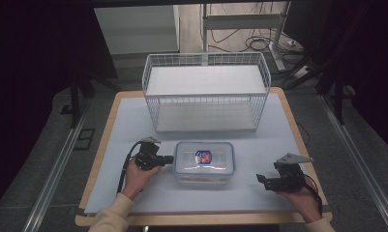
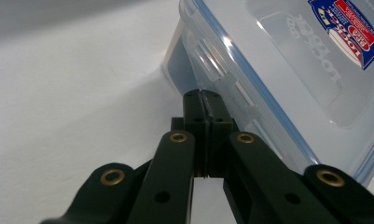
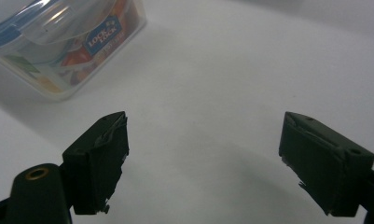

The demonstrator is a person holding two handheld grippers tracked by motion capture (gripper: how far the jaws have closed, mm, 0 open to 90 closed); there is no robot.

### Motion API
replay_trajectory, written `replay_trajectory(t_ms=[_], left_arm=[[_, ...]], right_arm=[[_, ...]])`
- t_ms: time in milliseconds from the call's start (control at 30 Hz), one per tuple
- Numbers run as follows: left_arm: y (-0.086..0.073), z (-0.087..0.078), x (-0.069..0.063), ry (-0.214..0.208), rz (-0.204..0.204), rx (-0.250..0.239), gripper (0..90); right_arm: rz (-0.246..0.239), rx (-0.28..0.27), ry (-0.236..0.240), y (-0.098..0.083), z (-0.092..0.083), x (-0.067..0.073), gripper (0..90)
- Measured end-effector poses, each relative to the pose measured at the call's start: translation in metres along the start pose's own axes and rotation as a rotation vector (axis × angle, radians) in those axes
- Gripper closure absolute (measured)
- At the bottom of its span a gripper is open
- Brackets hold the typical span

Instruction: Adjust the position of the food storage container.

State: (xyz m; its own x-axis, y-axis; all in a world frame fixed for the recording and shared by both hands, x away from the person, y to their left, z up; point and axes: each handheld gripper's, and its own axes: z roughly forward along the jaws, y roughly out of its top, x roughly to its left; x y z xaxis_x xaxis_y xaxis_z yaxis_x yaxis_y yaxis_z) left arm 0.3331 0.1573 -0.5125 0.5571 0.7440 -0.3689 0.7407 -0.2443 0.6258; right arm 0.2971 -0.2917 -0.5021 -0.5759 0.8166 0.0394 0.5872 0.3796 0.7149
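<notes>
The left tool [image 1: 168, 159] sits at the left end of the clear plastic container [image 1: 204, 162], its jaws pressed together with nothing between them, tips just at the container's side latch. The container, lid on with a blue seal and a sticker [image 1: 202, 156] on top, rests on the tabletop [image 1: 128, 125] just in front of the white wire basket [image 1: 206, 92]. Well right of the container, the right tool [image 1: 262, 181] rests low over the tabletop, its jaws spread wide and empty.

Table evenly lit from above, surroundings dark; glare on the container lid [image 2: 287, 60]; close gripper views soft.
</notes>
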Motion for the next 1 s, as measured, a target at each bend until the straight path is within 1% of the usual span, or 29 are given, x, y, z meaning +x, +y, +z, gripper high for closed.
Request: replay_trajectory(t_ms=[200,267,333,367,400,433,467,533,567,667,800,1000], left_arm=[[0.000,0.002,-0.003,-0.008,0.007,0.001,90.0],[-0.001,-0.001,-0.001,-0.017,-0.003,-0.008,90.0],[-0.004,-0.008,0.001,0.001,-0.008,-0.028,90.0],[-0.006,-0.012,0.002,0.001,-0.014,-0.039,90.0],[-0.006,-0.012,0.002,0.001,-0.014,-0.039,90.0],[-0.010,-0.022,0.004,0.009,-0.028,-0.058,90.0],[-0.010,-0.022,0.004,0.009,-0.028,-0.058,90.0],[-0.017,-0.037,0.005,0.012,-0.035,-0.093,90.0],[-0.017,-0.037,0.005,0.012,-0.035,-0.093,90.0],[-0.023,-0.047,0.005,0.015,-0.041,-0.110,90.0],[-0.025,-0.052,0.006,0.014,-0.041,-0.120,89.9],[-0.025,-0.052,0.005,0.008,-0.046,-0.121,89.7]], right_arm=[[0.000,0.001,-0.001,0.000,0.001,0.001,15.9],[0.003,-0.004,0.001,0.000,0.000,0.001,15.9],[0.008,-0.011,0.000,0.000,-0.001,-0.001,15.9],[0.011,-0.013,0.001,0.001,-0.001,-0.001,15.9],[0.011,-0.013,0.001,0.001,-0.001,-0.001,15.9],[0.012,-0.015,0.001,0.001,-0.001,-0.002,15.9],[0.012,-0.015,0.001,0.001,-0.001,-0.002,15.9],[0.009,-0.016,-0.001,0.001,-0.001,-0.002,15.9],[0.009,-0.016,-0.001,0.001,-0.001,-0.002,15.9],[0.009,-0.018,-0.003,0.001,-0.001,-0.001,15.9],[0.005,-0.020,-0.001,0.001,-0.001,0.000,15.9],[0.007,-0.023,-0.001,0.000,-0.002,-0.002,15.9]])
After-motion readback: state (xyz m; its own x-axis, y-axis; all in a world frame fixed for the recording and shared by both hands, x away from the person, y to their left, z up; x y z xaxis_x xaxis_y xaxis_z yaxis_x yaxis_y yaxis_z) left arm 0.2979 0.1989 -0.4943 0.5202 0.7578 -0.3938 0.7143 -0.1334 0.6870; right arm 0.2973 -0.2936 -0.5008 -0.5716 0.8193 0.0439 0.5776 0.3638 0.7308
